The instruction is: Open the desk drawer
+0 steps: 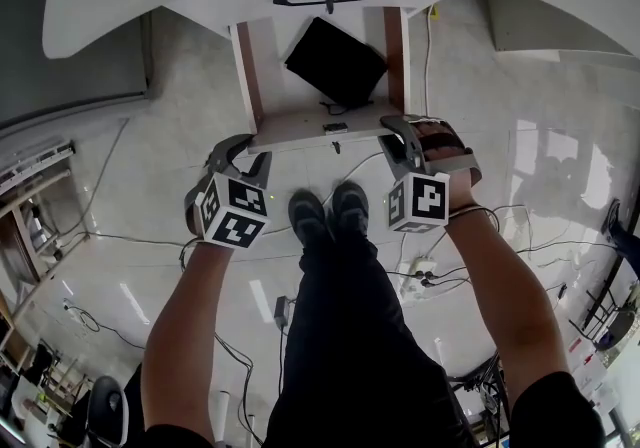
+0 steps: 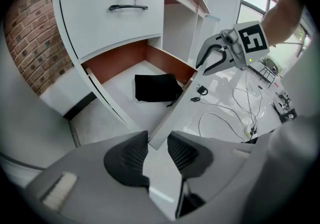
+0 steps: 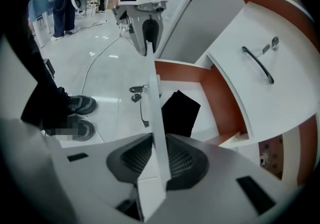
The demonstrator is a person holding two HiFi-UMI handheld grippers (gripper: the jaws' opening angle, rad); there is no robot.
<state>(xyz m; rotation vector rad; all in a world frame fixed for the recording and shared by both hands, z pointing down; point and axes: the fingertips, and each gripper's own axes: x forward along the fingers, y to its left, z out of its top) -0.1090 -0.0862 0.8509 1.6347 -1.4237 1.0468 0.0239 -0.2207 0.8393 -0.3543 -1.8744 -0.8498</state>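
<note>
My left tongs (image 2: pixel 157 141) and right tongs (image 3: pixel 157 144), each barely parted, clamped on the drawer front (image 3: pixel 154 103), black pouch (image 2: pixel 155 88) inside, my shoes (image 3: pixel 75 104) in right gripper view, not left

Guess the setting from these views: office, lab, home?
Likely an office or lab workspace: a white pulled-out desk drawer with red-brown sides, loose white cables trailing over a glossy pale floor, and a red brick wall.

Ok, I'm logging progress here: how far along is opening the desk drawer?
Done: the drawer stands pulled well out, a black item visible inside. In hand: the left gripper and right gripper both clamp its front panel. Left: perhaps a last pull, then letting go.
</note>
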